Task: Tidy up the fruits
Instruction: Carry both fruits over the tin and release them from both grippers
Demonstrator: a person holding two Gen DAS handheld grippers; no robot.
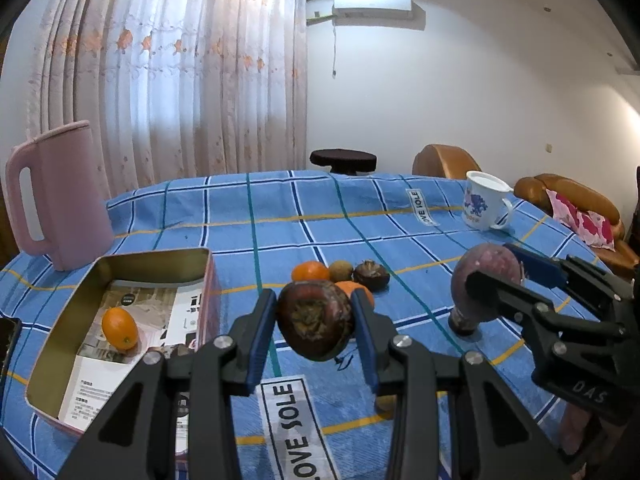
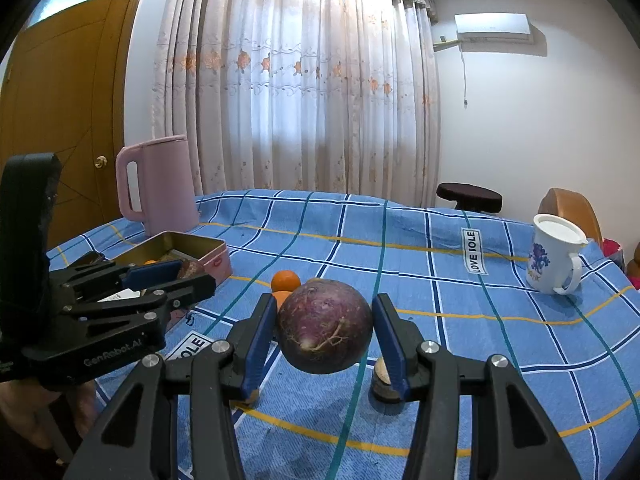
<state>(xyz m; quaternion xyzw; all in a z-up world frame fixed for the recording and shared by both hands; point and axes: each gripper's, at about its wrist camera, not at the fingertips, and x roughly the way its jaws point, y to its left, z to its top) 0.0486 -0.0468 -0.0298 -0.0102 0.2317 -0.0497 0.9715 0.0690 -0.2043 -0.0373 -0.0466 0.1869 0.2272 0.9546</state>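
Fruits were held in both tongs above the table (image 1: 400, 216). The left tongs (image 1: 315, 320) were clenched on a dark brown fruit (image 1: 315, 322), its rough dried end facing the camera, raised off the blue checked cloth. The right tongs (image 2: 325, 328) gripped a large purple fruit (image 2: 325, 326) with pale rootlets on its underside, also clear of the cloth.

Just beyond the brown fruit lay a small cluster: an orange (image 1: 310, 271), a second orange (image 1: 356, 290) partly hidden behind the left tongs' right finger, a small tan fruit (image 1: 341, 270) and a dark brown one (image 1: 371, 276), all touching or nearly so. To the left stood an open pink tin (image 1: 154, 258) lined with printed paper, holding one oval orange fruit (image 1: 119, 328). A pink jug (image 1: 60, 196) stood behind the tin, and a white mug (image 1: 484, 202) with a blue print stood well apart at the far right.

The left wrist view showed the tin's inside and the purple fruit from the side, its narrow stem end pointing down. The right wrist view showed only the tin's rim, with the left tongs in front of it, and a small round brown piece (image 2: 382, 380) on the cloth beneath the right finger; most of the cluster was hidden behind the purple fruit.
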